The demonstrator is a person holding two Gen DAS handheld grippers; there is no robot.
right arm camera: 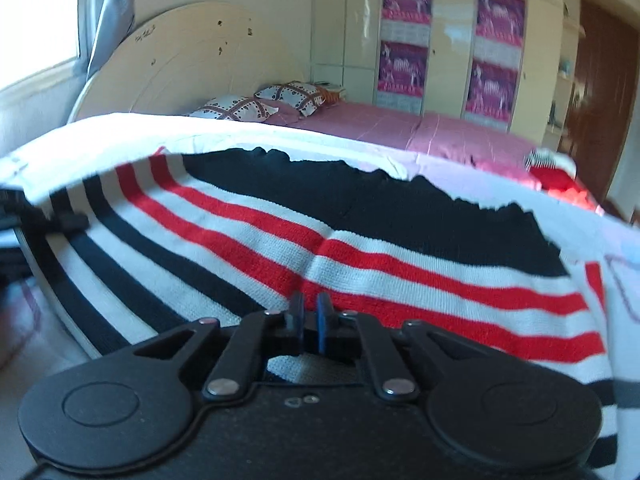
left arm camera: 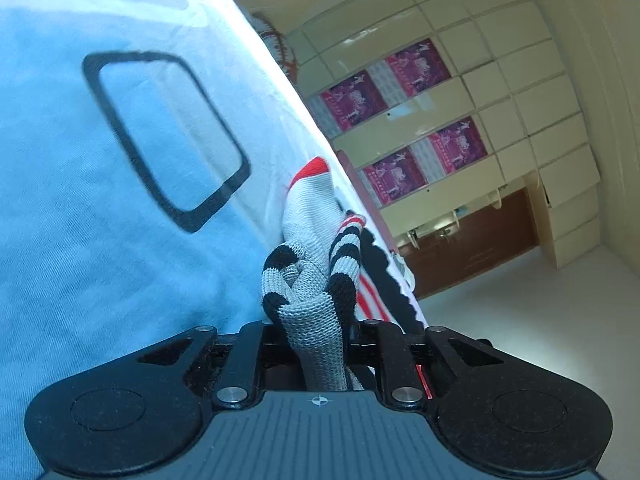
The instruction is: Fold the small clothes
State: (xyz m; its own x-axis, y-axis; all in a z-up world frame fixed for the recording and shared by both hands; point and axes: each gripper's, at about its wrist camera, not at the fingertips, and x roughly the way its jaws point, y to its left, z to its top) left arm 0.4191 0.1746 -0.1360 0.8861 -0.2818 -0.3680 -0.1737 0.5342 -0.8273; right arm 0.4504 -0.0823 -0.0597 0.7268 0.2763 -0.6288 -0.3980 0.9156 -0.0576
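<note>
A small knit garment with white, red and black stripes (right arm camera: 360, 256) fills the right wrist view, stretched out flat. My right gripper (right arm camera: 310, 312) is shut on its near edge, the blue pads pinching the white knit. In the left wrist view my left gripper (left arm camera: 320, 332) is shut on a bunched grey, black-striped part of the knit (left arm camera: 316, 300); its fingertips are hidden by the cloth. A white piece with a red tip (left arm camera: 312, 184) lies beyond it on the light blue sheet (left arm camera: 80, 200).
A black rectangle outline (left arm camera: 164, 136) marks the sheet. A pink bed (right arm camera: 420, 128) with patterned pillows (right arm camera: 260, 104), a round headboard (right arm camera: 192, 64) and tiled cupboards with purple posters (right arm camera: 452, 48) lie behind. Red cloth (right arm camera: 556, 180) lies at far right.
</note>
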